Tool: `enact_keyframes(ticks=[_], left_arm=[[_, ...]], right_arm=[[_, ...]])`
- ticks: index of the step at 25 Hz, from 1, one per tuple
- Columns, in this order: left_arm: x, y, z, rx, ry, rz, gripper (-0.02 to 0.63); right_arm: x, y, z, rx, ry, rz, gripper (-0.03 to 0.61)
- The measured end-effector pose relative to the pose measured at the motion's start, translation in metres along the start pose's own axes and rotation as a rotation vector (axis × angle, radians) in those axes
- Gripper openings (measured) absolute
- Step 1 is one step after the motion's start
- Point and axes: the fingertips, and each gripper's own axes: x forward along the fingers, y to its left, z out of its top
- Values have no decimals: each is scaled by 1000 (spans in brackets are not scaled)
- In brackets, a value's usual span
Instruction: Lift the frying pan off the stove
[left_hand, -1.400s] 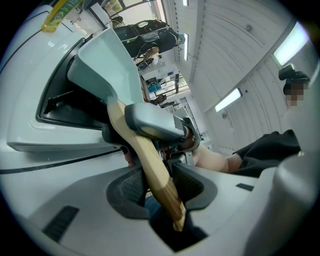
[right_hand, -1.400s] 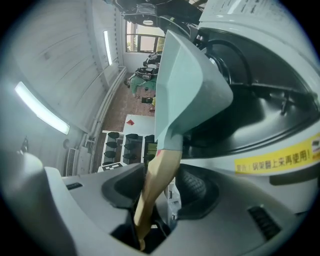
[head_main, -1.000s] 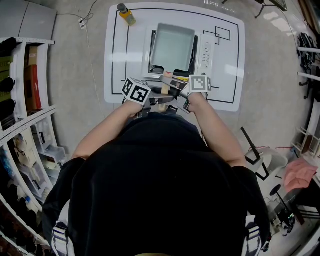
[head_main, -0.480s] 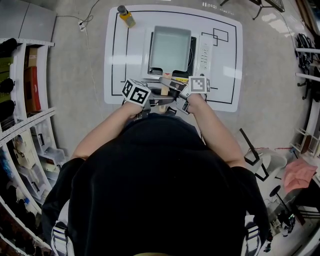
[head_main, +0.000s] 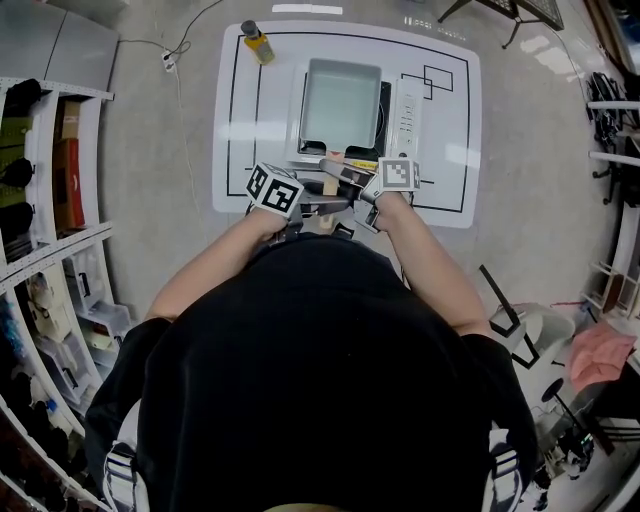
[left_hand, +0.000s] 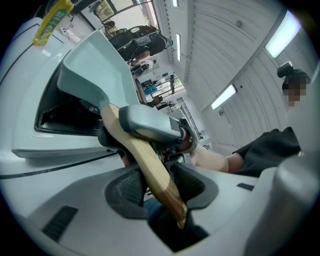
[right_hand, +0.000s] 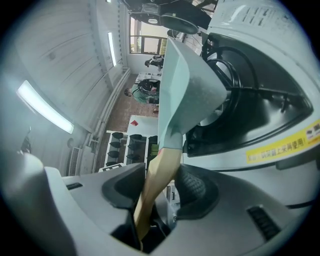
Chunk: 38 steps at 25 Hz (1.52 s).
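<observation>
We see the frying pan (head_main: 340, 95) as pale grey-green, with a matt, even coating. Its handle (right_hand: 160, 170) is smooth, light wood with a satin surface. The stove (head_main: 408, 110) has a glossy white plastic casing around a black recess. The worktop (head_main: 450, 130) is a smooth white sheet that catches glare. The right hand-held gripper (right_hand: 160, 189) has a matt grey plastic shell and dark pads (right_hand: 196, 187) with a fine stippled texture.
</observation>
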Motion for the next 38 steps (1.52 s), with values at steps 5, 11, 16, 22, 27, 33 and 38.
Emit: enact_keyframes(ticks=[5, 11, 16, 22, 27, 33, 38], left_arm=[[-3, -8, 5, 24, 0, -2, 160], [-6, -17, 12, 41, -5, -2, 161], [-10, -24, 18, 55, -8, -8, 161], [-14, -33, 23, 75, -7, -16, 161], [-16, -39, 28, 91, -9, -25, 161], [-15, -43, 37, 107, -12, -29, 161], [-17, -48, 42, 117, -13, -39, 161]], right_arm=[[-1, 11, 2, -13, -5, 11, 187], [-3, 23, 7, -27, -9, 19, 187], [-3, 32, 11, -34, -2, 22, 187], [-4, 43, 13, -47, 1, 13, 187], [-4, 52, 16, -55, -10, 17, 187], [-8, 59, 24, -73, -18, 19, 187], [-8, 65, 28, -80, -26, 22, 189]])
